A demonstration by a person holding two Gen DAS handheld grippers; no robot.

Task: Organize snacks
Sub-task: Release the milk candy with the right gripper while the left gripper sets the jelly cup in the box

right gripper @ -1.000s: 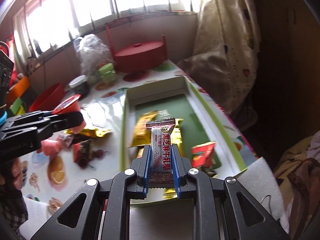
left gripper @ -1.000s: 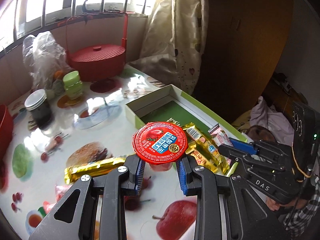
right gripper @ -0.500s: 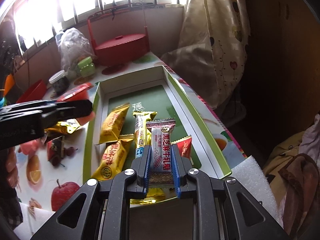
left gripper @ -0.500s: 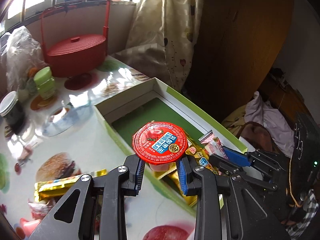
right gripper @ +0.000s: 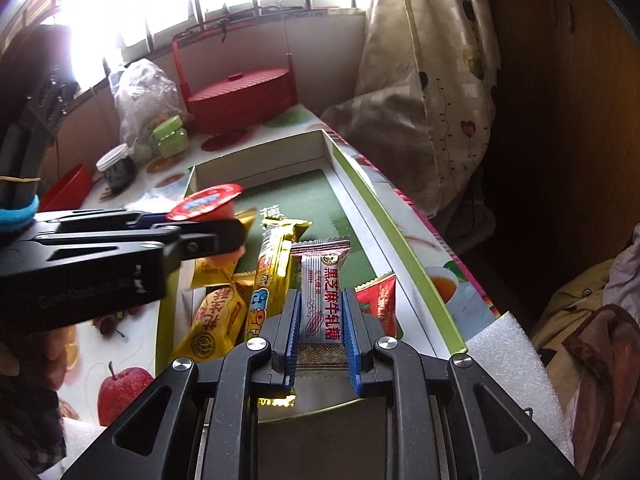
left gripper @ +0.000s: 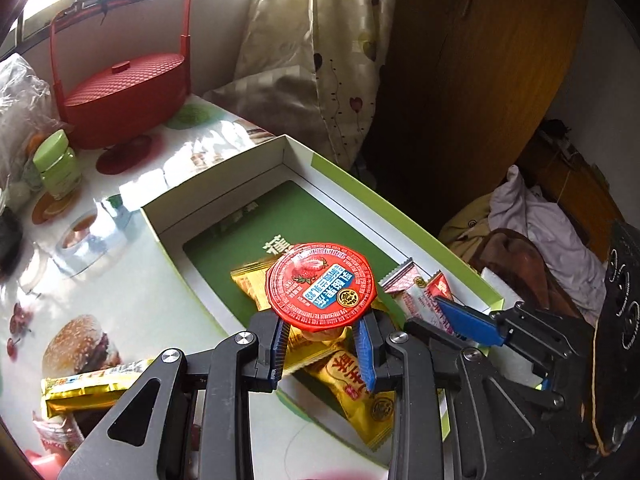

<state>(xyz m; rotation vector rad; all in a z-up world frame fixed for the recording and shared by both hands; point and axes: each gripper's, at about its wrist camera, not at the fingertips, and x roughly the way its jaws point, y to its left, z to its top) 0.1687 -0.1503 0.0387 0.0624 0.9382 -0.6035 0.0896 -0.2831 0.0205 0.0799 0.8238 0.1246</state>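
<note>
My left gripper point(left gripper: 322, 354) is shut on a jelly cup with a red foil lid point(left gripper: 321, 290) and holds it above the near part of the green-edged box point(left gripper: 360, 190); the cup also shows in the right wrist view point(right gripper: 206, 204). My right gripper point(right gripper: 322, 336) is shut on a white sesame candy packet point(right gripper: 320, 296) above the box's near right end point(right gripper: 400, 240). Yellow snack packets point(right gripper: 272, 272) and a red packet point(right gripper: 380, 296) lie in the box.
A red lidded basket with a tall handle point(left gripper: 124, 92), a green jar point(left gripper: 56, 164), a dark jar point(right gripper: 116, 168) and a plastic bag point(right gripper: 140, 92) stand at the table's far end. A gold bar point(left gripper: 92, 388) lies on the fruit-print tablecloth. A curtain point(left gripper: 320, 40) hangs behind.
My left gripper has carried the jelly cup from over the table to above the box. My right gripper has moved forward over the box with the candy packet.
</note>
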